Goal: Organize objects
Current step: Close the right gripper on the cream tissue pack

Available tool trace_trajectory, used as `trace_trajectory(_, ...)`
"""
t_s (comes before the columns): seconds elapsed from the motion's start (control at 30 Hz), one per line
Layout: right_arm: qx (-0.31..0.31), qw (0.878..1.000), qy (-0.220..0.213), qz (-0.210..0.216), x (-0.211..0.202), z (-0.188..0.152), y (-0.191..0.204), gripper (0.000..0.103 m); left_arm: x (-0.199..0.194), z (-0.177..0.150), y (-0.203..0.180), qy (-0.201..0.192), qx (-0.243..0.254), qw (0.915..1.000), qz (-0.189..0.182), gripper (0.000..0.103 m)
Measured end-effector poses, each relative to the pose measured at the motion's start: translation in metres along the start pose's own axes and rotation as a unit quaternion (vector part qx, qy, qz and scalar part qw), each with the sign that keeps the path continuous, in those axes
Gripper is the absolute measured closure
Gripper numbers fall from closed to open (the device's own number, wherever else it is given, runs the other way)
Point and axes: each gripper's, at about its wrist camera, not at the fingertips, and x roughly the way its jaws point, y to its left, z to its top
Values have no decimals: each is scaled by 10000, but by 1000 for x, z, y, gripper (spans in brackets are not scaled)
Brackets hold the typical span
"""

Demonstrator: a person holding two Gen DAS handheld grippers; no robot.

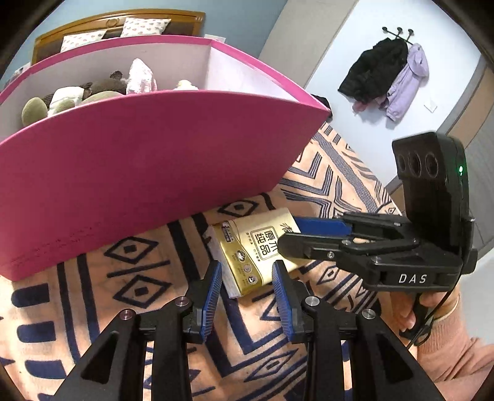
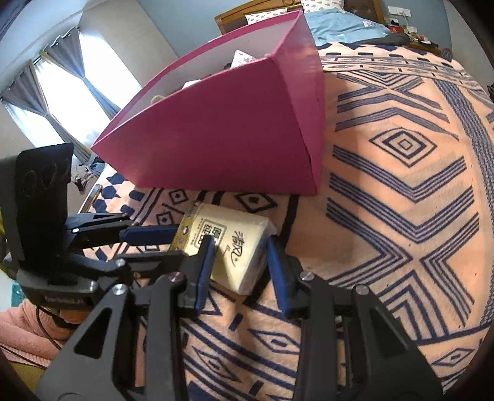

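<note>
A gold and cream tissue pack (image 1: pixel 251 246) lies on the patterned blanket in front of a pink box (image 1: pixel 148 160). My left gripper (image 1: pixel 247 274) is open, its blue pads on either side of the pack's near end. My right gripper (image 2: pixel 239 250) is open too, straddling the other end of the pack (image 2: pixel 228 243). In the left wrist view the right gripper (image 1: pixel 290 231) comes in from the right over the pack. In the right wrist view the left gripper (image 2: pixel 160 243) comes in from the left. The pink box (image 2: pixel 234 135) holds several soft toys (image 1: pixel 92 89).
The orange and blue patterned blanket (image 2: pixel 401 185) covers the bed. A wooden headboard and pillows (image 1: pixel 123 27) stand behind the box. Coats (image 1: pixel 389 77) hang on the wall at right. A curtained window (image 2: pixel 55 92) is at left.
</note>
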Motion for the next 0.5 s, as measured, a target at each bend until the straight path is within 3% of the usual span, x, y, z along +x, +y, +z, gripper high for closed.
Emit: trace_trajectory(0.5,65,9999,-87,31,-6,-4,3,65,-2,-1,-10,-5,102,9999,128,71)
